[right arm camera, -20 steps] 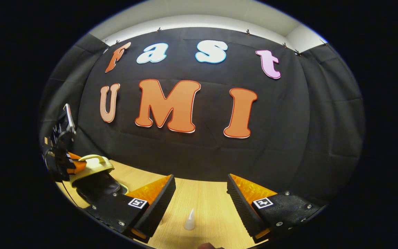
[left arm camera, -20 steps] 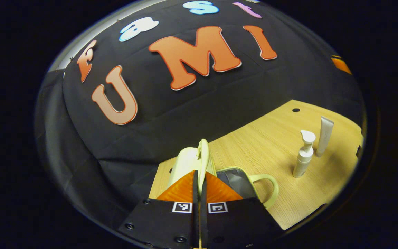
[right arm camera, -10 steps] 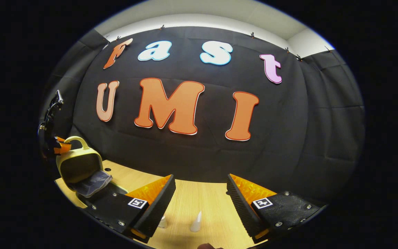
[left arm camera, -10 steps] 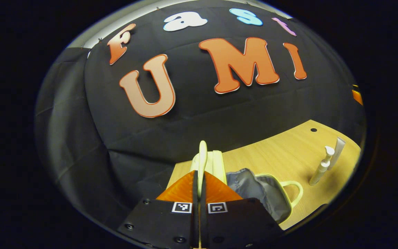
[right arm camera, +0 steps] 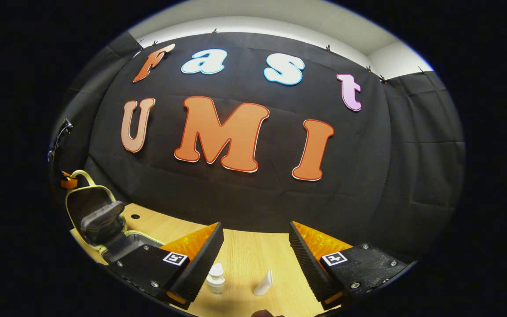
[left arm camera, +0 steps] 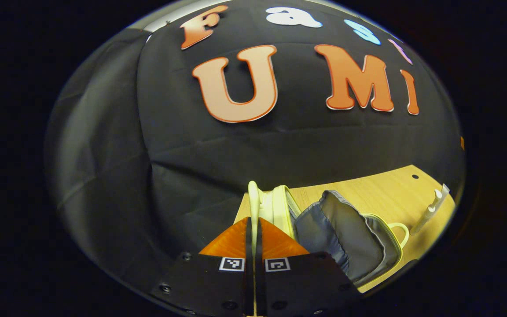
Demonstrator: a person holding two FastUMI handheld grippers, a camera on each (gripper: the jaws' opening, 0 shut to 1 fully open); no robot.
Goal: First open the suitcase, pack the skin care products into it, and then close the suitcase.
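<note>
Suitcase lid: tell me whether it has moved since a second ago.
Yes. In the right gripper view the suitcase lid has swung up from nearly shut to upright against the wooden table, its handle clamped in the left hand-held gripper.

With my left gripper (left arm camera: 253,224) pinching its handle (left arm camera: 253,200), I swing the suitcase lid (right arm camera: 87,207) from half-raised to fully upright, baring the grey lining (left arm camera: 346,237) that was mostly hidden. In my right gripper view the pump bottle (right arm camera: 215,278) comes into sight beside the tube (right arm camera: 264,283), and both slide rightward in my left gripper view
</note>
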